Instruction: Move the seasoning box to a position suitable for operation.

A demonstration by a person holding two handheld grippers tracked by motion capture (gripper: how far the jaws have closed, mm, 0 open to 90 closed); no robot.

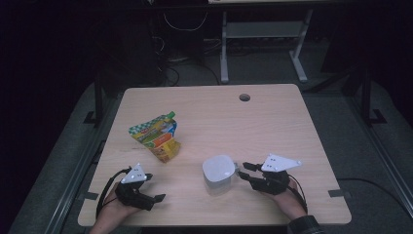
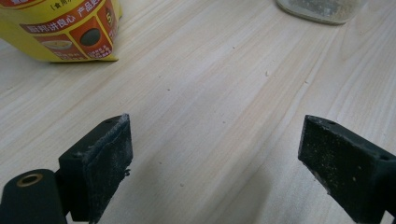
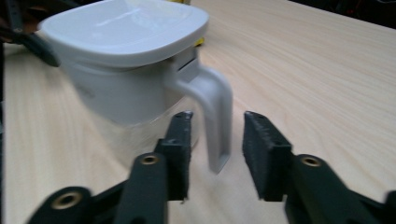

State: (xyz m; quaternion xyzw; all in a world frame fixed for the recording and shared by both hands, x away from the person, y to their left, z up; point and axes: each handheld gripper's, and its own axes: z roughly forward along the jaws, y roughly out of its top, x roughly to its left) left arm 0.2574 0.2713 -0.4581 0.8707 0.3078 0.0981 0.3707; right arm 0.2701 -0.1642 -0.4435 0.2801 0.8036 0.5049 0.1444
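A white plastic jug (image 1: 218, 174) stands on the table (image 1: 272, 126), near the front edge and a bit right of the middle. It has a smooth, shiny lid with round corners. The lower part of the jug looks see-through. A thick white handle (image 3: 216, 119) curves out from its side and bends down.

The right gripper (image 1: 242, 170) is just beside the jug, on the side toward the right edge. Its two black jaws are partly spread. The handle sits between them, but the rough black pads (image 3: 261, 149) are not pressing on it. There is a gap on each side.

The left gripper (image 1: 155, 187) rests near the front left corner. Its jaws are spread wide, with just bare wood between them. Its pads (image 2: 105, 158) look dusty and scratched.

A soft, crinkly pouch (image 1: 157, 136) lies toward the left edge, well apart from the jug. It is yellow, green and orange, with pictures and writing on it.

The table top is pale wood with fine, straight lines in it. It has round corners and a small round hole (image 1: 244, 97) near the back edge. The floor (image 1: 341, 122) around it is grey. The room behind is dark, with white metal legs (image 1: 225, 48) and cables at the back.
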